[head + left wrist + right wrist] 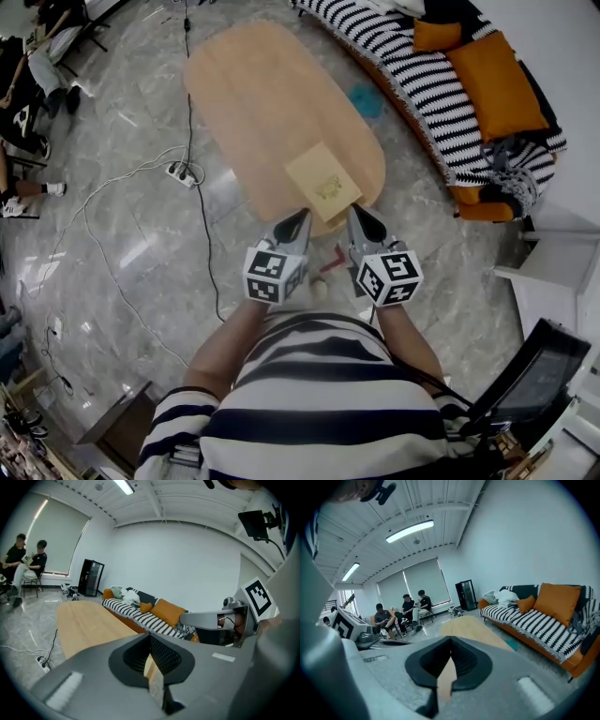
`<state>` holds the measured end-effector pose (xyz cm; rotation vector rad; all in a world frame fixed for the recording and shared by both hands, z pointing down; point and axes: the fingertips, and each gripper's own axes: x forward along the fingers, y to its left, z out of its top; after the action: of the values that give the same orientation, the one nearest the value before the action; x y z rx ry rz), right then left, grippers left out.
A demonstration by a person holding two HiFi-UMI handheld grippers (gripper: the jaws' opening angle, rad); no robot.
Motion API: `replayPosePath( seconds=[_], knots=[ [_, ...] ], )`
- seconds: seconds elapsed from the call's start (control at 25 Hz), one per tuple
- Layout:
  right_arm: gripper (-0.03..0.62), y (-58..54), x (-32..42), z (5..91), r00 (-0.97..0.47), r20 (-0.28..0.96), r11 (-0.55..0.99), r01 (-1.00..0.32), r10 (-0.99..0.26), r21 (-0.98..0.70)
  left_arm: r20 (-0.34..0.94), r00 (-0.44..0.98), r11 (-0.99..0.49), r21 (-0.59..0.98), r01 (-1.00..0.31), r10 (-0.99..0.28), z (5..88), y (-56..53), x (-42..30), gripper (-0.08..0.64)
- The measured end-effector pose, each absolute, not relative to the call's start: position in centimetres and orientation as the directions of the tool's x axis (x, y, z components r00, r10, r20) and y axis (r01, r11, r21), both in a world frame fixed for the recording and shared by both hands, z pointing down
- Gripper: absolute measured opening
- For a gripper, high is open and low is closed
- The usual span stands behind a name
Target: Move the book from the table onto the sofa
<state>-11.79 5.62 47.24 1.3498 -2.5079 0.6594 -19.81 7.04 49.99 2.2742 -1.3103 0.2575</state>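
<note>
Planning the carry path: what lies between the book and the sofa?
Head view: past the book, bare table wood, then a grey floor strip before the sofa. A teal object lies on that strip, farther along.

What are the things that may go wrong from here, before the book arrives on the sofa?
1. The left gripper and the right gripper are both shut just short of the book; unless they open, they may only push it along the table.
2. The book lies flat, so a grip on its edge may slip.
3. A teal thing lies on the floor between table and sofa and could be stepped on.
</note>
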Motion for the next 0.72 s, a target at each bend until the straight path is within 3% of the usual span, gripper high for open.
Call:
replayPosePath(
  seconds=[0.72],
  knots=[
    [-0.006,0.6,-14.0,50.2,-0.538,0.467,0.476,-0.842,-0.702,-0.254,0.458,0.599,-0.447,0.403,-0.799,-0.657,53.1,3.7,-20.5,0.003]
  ],
)
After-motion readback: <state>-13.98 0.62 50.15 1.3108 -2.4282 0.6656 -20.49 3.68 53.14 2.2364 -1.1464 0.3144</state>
